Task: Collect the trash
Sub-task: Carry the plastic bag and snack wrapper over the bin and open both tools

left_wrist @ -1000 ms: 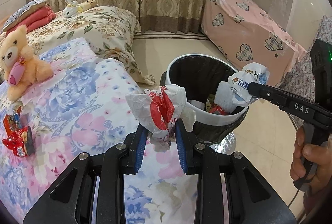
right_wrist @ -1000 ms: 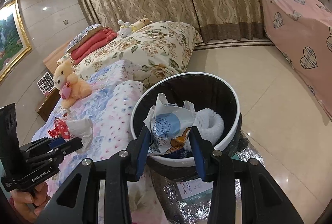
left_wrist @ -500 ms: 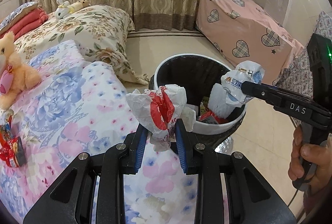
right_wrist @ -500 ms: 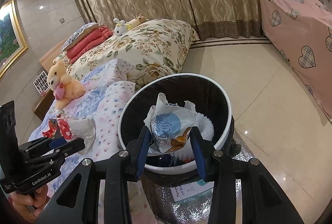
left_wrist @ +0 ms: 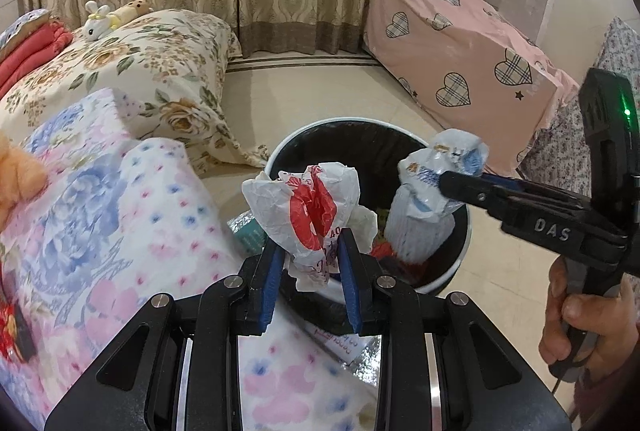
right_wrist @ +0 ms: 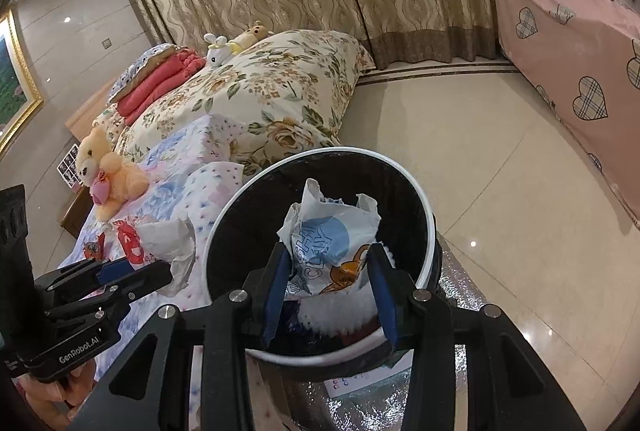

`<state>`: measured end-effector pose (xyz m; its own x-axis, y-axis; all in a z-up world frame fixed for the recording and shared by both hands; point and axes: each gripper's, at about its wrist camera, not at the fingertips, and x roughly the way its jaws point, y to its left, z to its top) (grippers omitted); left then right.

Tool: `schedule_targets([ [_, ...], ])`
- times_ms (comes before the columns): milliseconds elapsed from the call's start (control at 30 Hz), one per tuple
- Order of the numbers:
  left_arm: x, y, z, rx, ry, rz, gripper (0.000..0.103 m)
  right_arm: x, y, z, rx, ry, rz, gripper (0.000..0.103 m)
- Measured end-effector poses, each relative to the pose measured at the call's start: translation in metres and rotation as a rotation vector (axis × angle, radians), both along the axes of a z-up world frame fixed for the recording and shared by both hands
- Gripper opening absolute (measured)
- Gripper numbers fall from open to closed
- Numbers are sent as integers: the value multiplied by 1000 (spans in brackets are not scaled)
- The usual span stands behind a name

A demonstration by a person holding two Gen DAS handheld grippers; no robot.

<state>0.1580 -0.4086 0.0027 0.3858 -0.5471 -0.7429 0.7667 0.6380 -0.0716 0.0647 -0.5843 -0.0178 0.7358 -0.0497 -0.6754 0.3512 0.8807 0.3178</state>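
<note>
The left tongs point(left_wrist: 310, 263) are clamped narrowly on a crumpled white-and-red plastic bag point(left_wrist: 310, 209), which stands up between the blue pads point(left_wrist: 273, 271). Against a second ago, the bag now hangs at the near left rim of the trash bin point(left_wrist: 456, 271) rather than over the bed point(left_wrist: 104, 191); the bin sits closer and more central in the left wrist view, and the teddy bear point(right_wrist: 106, 171) has slid almost out of that view's left edge.

The right tongs point(right_wrist: 330, 285) stand about half open around a crumpled white wrapper with a blue circle point(right_wrist: 332, 243). It sits between the pads over the bin's black-lined mouth, with its left side against the left pad; I cannot tell whether the right pad touches it. The gap looks only slightly wider than before, and the wrapper is lower and deeper over the bin than a second ago.

The bin stands on the floor just right of the bed, already holding a white ribbed item point(right_wrist: 344, 311) and red scraps point(left_wrist: 384, 249). A hand point(left_wrist: 580, 311) grips the right handle.
</note>
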Motion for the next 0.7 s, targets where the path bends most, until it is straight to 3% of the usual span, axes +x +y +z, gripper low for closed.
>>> schedule_targets([
  [467, 13, -33, -15, 36, 49, -47, 30, 21, -23, -11, 43, 40, -6, 46],
  [700, 17, -30, -14, 35, 50, -44, 53, 21, -28, -11, 72, 38, -12, 53],
])
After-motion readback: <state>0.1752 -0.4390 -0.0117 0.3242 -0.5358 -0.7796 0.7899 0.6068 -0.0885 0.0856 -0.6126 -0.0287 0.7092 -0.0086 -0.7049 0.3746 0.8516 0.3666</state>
